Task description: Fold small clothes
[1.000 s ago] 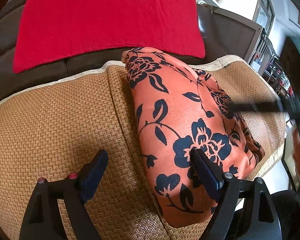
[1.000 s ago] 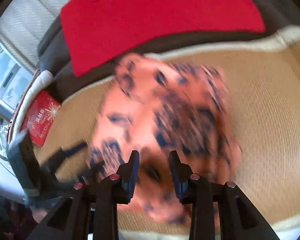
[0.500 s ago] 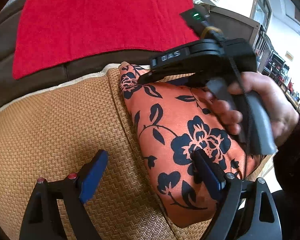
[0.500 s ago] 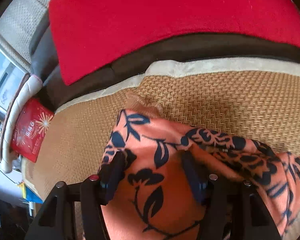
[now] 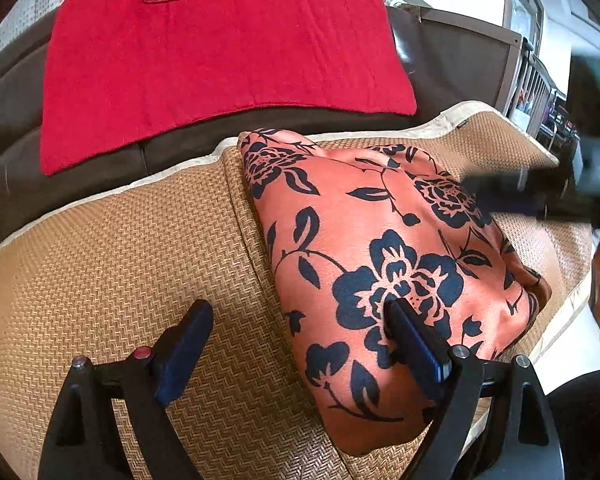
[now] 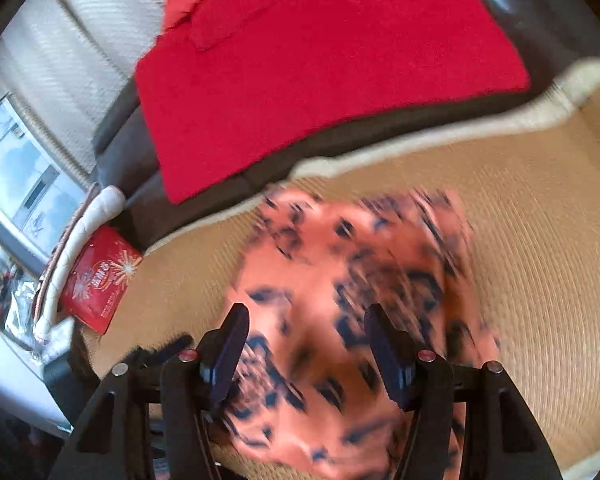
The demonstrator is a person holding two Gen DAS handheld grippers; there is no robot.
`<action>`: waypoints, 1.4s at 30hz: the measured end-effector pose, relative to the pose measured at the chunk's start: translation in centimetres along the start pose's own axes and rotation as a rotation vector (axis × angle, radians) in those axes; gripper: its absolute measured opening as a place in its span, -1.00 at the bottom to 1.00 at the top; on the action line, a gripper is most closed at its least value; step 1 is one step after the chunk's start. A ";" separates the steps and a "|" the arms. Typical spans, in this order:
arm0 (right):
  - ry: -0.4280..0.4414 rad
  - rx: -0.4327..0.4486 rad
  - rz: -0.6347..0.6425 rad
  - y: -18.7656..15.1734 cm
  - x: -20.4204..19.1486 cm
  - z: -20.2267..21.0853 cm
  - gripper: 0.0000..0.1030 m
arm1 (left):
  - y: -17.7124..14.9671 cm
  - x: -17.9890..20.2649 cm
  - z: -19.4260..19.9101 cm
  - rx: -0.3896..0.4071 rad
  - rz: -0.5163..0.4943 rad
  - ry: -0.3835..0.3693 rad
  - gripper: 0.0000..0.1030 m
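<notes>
Left wrist view shows the garment [image 5: 384, 264] lying folded into a compact bundle on the mat [image 5: 112, 264]; left gripper [image 5: 296, 340] spread, empty; right gripper [image 6: 304, 344] parted above it, gripping nothing; perhaps only tidying remains.

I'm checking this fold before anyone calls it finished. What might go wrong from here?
1. The floral garment lies bunched and puffy on the woven mat; with both grippers open, the slippery-looking fabric may spring apart.
2. The left gripper straddles the garment's edge, one finger on the cloth and one on the mat, so closing might drag the fold.
3. The right gripper view is blurred; it may snag cloth.
</notes>
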State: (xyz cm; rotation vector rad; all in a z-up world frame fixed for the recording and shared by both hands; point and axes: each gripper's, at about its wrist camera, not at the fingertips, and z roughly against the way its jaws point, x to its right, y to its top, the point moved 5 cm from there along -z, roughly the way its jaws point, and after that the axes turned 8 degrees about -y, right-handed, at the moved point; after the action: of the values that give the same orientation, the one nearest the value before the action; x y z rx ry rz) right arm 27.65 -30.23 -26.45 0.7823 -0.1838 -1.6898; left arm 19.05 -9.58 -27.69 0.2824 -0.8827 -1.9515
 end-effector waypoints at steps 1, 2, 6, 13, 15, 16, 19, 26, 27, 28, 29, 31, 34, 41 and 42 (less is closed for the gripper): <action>-0.015 -0.044 -0.034 -0.9 1.0 -1.1 0.24 | 0.0 0.2 0.0 0.000 -0.006 0.004 0.74; -0.023 -0.101 -0.071 -1.9 2.1 -2.6 0.24 | -0.1 0.4 -0.1 -0.002 -0.014 0.007 0.75; 0.051 -0.095 -0.135 -2.6 3.7 -3.3 0.20 | -0.1 1.0 -0.2 0.005 -0.043 0.041 0.83; 0.124 -0.086 -0.207 -2.8 5.0 -2.7 0.20 | -0.1 0.8 -0.7 0.007 -0.046 0.056 0.89; 0.132 -0.087 -0.222 -3.1 5.3 -2.4 0.20 | 0.0 0.8 -0.7 0.007 -0.048 0.058 0.89; 0.137 -0.088 -0.236 -3.1 5.4 -2.3 0.20 | 0.0 0.8 -0.7 0.007 -0.051 0.060 0.89; 0.143 -0.080 -0.268 -2.7 6.2 -1.0 0.22 | 0.3 0.9 -0.6 0.011 -0.057 0.068 0.89; 0.094 0.078 -0.194 0.6 5.3 1.9 0.23 | 1.2 1.3 -1.2 0.018 -0.051 0.076 0.89; 0.086 0.086 -0.203 1.0 5.5 1.6 0.23 | 1.3 1.3 -1.4 0.016 -0.046 0.074 0.89; 0.074 0.079 -0.221 1.2 5.9 1.1 0.23 | 1.4 1.3 -1.6 0.014 -0.042 0.071 0.89; 0.046 0.055 -0.240 1.2 6.5 0.0 0.20 | 1.5 1.4 -1.8 0.010 -0.036 0.066 0.89; 0.045 -0.029 -0.272 0.4 7.7 -2.6 0.19 | 1.5 1.5 -2.1 0.005 -0.030 0.064 0.89; 0.071 -0.012 -0.279 0.6 8.0 -2.2 0.19 | 1.7 1.6 -2.3 0.005 -0.032 0.065 0.89; 0.145 0.015 -0.327 -0.1 9.2 -0.3 0.18 | 3.2 0.9 -1.1 0.032 0.059 -0.012 0.89; 0.164 0.032 -0.351 -0.3 9.6 0.5 0.18 | 3.5 0.3 -0.7 0.046 0.099 -0.035 0.89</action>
State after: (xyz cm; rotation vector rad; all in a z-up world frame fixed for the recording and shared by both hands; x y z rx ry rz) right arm 26.50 -39.10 -30.05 1.0174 0.0437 -1.9424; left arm 21.66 -11.19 -25.75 0.2278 -0.9477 -1.8512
